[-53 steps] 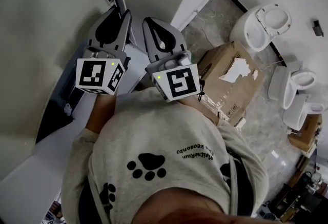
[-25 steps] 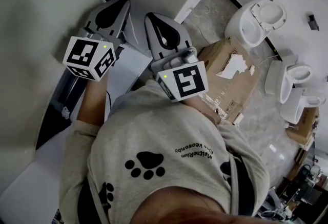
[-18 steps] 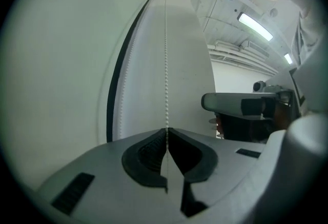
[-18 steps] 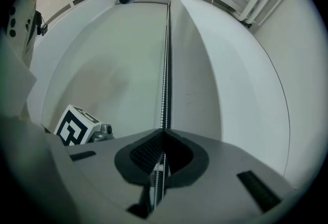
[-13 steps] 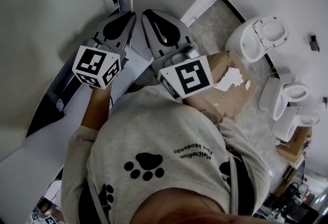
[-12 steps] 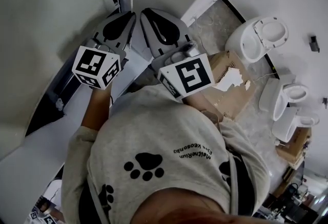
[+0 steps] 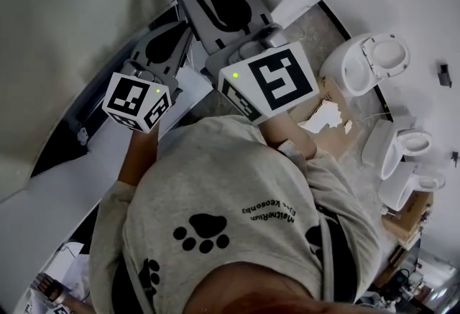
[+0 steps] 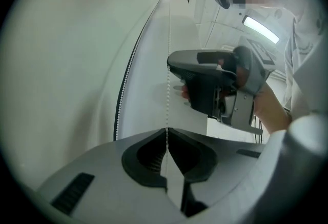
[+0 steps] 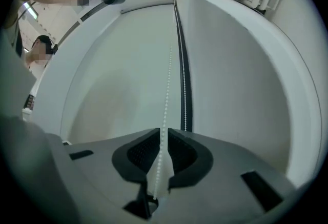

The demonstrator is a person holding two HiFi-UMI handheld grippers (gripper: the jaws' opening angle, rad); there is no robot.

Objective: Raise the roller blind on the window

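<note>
Rising past the left gripper (image 8: pixel 167 129), the right gripper (image 9: pixel 164 131) is now sitting higher on the bead chain (image 9: pixel 167 84) beside the blind (image 9: pixel 118 74). A toilet (image 7: pixel 374 61) and a cardboard box (image 7: pixel 338 127) are standing on the floor nearby. Left jaws are pinching the chain; right jaws are standing slightly apart around it.

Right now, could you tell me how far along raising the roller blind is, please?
Done: the left gripper is shut on the bead chain. In hand: the right gripper, higher up, has the chain between slightly parted jaws, apparently ready for the next pull. Left: probably most of the lift; the pale blind looks lowered, and no bare glass shows.
</note>
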